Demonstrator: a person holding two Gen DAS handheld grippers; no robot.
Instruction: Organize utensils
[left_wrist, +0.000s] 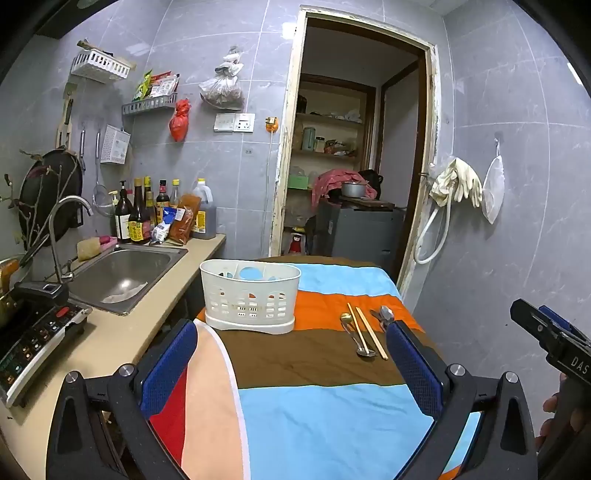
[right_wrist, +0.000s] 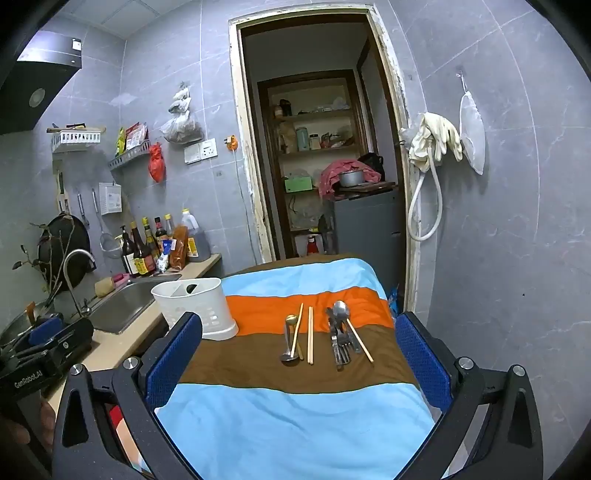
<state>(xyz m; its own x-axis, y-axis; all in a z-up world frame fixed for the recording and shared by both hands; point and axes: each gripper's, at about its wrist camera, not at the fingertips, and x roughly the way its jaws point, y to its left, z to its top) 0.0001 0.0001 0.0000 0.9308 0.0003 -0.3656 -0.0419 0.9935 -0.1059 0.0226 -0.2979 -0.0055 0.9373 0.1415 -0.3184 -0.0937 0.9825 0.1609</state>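
Note:
A white slotted utensil basket (left_wrist: 251, 295) stands on the striped cloth (left_wrist: 314, 406); it also shows in the right wrist view (right_wrist: 199, 306). Utensils lie on the brown and orange stripes to its right: a gold-headed spoon (right_wrist: 290, 339), wooden chopsticks (right_wrist: 310, 336), and a pile of forks and a spoon (right_wrist: 340, 336) with one more chopstick (right_wrist: 360, 341). In the left wrist view I see the spoon (left_wrist: 354, 336) and chopsticks (left_wrist: 369, 332). My left gripper (left_wrist: 291, 354) is open and empty, above the cloth short of the basket. My right gripper (right_wrist: 299, 347) is open and empty, short of the utensils.
A counter (left_wrist: 122, 332) with a steel sink (left_wrist: 122, 273), faucet, sauce bottles (left_wrist: 147, 214) and an induction cooker (left_wrist: 33, 332) runs along the left. An open doorway (right_wrist: 321, 166) lies behind the table. The tiled wall (right_wrist: 498, 258) with gloves and a hose stands to the right.

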